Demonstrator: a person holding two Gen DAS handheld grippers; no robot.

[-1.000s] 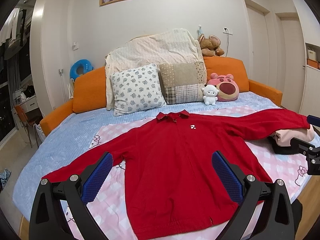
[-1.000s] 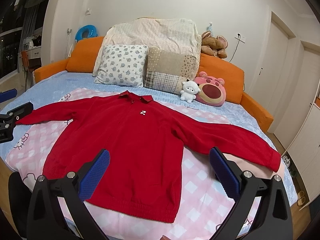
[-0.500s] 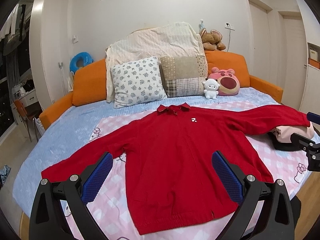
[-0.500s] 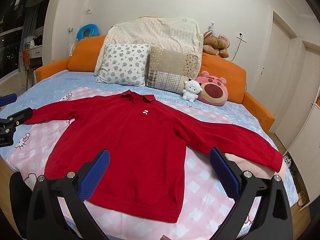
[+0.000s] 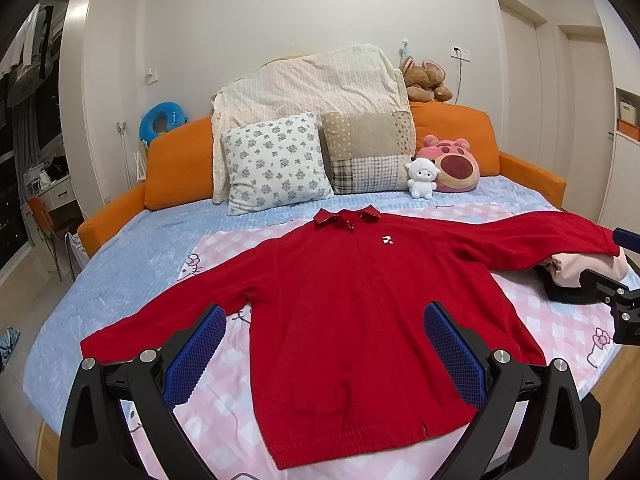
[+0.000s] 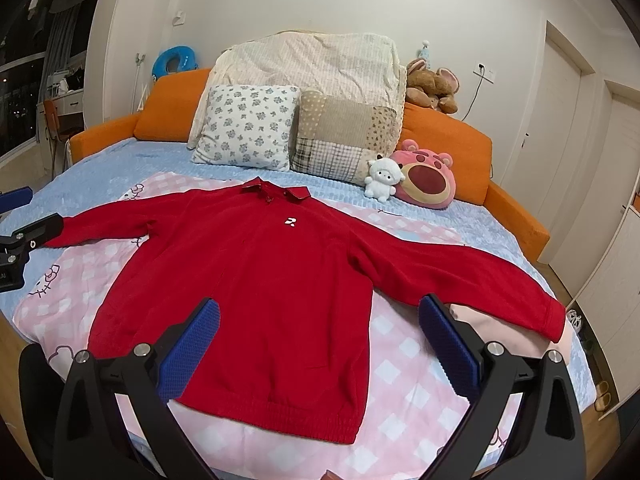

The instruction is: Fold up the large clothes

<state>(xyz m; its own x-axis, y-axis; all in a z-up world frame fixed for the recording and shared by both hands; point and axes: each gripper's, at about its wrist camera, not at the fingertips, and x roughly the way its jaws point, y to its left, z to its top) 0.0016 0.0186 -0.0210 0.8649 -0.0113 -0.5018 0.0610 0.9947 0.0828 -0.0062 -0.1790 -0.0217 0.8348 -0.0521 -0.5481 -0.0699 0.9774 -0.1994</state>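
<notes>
the large red knit jacket with a collar and a small white chest logo lies flat and face up on the pink checked cartoon-print blanket that covers the near part of the pale blue quilted bedspread. its collar points toward the orange padded headboard and its ribbed hem runs along the blanket's near edge, so the body's long axis runs from the foot of the bed to the head, straight away from both tools. the sleeves are spread sideways, across that axis.

the left gripper, black with blue textured pads, hovers above the near edge with its jaws spread wide and nothing between them; the jacket's lower body sits in the gap of its view, and the left sleeve cuff lies just to its left, toward the bed's left edge. the right gripper is likewise wide apart and empty, above the near right part of the blanket. the right sleeve cuff lies close to its right finger, draped over a folded pale pink garment at the bed's right edge.

judging by this, each sleeve is nearest its own-side tool, so folding the sleeves inward over the chest looks the natural first step, with the right one the shorter reach.
</notes>
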